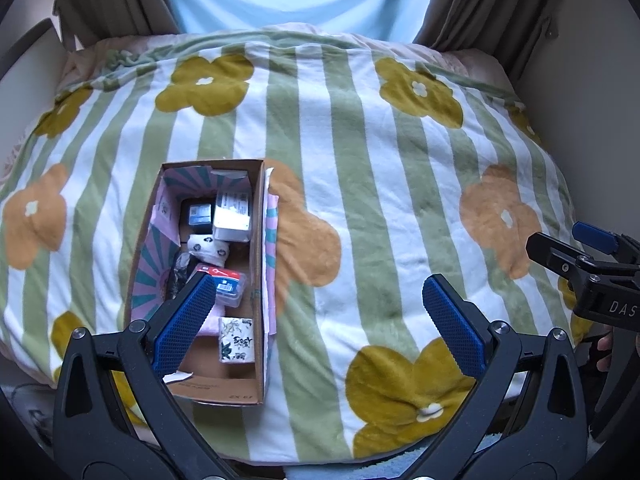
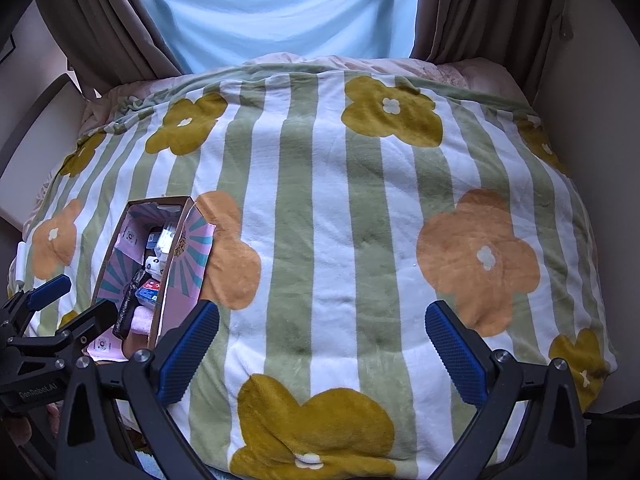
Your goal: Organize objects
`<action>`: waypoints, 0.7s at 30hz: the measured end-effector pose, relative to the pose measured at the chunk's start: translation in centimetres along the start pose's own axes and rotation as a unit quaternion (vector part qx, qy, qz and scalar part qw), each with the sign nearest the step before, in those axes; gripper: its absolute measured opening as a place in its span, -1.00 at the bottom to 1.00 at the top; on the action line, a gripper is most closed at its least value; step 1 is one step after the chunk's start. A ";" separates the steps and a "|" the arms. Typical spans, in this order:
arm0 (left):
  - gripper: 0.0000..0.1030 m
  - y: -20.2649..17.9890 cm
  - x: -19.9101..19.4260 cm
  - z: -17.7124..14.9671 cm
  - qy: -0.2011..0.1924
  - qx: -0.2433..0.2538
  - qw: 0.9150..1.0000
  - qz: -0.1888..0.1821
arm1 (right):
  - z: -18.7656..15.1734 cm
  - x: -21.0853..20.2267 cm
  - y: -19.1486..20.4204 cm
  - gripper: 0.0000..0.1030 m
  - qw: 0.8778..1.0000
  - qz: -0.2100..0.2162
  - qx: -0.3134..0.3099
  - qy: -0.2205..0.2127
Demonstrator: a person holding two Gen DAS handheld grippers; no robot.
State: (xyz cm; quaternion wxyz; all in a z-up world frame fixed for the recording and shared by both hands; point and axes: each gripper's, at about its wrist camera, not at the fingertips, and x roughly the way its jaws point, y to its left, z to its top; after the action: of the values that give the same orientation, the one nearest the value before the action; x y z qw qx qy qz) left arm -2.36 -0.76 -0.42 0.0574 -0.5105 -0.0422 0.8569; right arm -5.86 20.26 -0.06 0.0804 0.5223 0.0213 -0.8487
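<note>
Striped flower blanket (image 1: 360,168) fills my view, with the cardboard box (image 1: 262,280) of small items resting on its left side, and I see my left gripper (image 1: 316,320) and right gripper (image 2: 322,344) both spread wide and empty, only the left view showing the patterned tissue pack (image 1: 237,340) inside.

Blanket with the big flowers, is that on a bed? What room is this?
Probably a bedroom. The flowered blanket covers what looks like a bed, curtains hang at a bright window behind it, and a cardboard box of small things sits on top.

Soft window daylight; perhaps slightly blurred.
</note>
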 end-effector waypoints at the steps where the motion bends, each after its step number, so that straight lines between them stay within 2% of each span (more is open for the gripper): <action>1: 1.00 0.0 0.0 0.0 0.000 -0.001 1.000 0.000 | 0.0 0.0 0.0 0.99 1.000 0.000 0.001 0.000; 7: 0.99 -0.2 -0.1 0.0 0.002 0.002 1.000 0.012 | 0.0 0.0 0.0 0.99 1.000 0.000 0.000 -0.001; 10: 0.99 -0.3 -0.2 0.1 0.007 -0.006 1.000 0.006 | 0.1 -0.2 0.1 0.99 1.000 -0.001 -0.001 -0.004; 21: 0.99 0.1 -0.6 -0.5 -0.002 -0.018 1.000 0.018 | 0.4 -0.6 0.2 0.99 1.000 -0.002 0.001 -0.007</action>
State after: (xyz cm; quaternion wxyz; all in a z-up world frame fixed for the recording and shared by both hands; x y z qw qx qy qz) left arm -1.62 -0.92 -0.13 0.0326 -0.5105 -0.0490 0.8579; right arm -5.87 20.12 0.65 0.0785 0.5162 0.0213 -0.8526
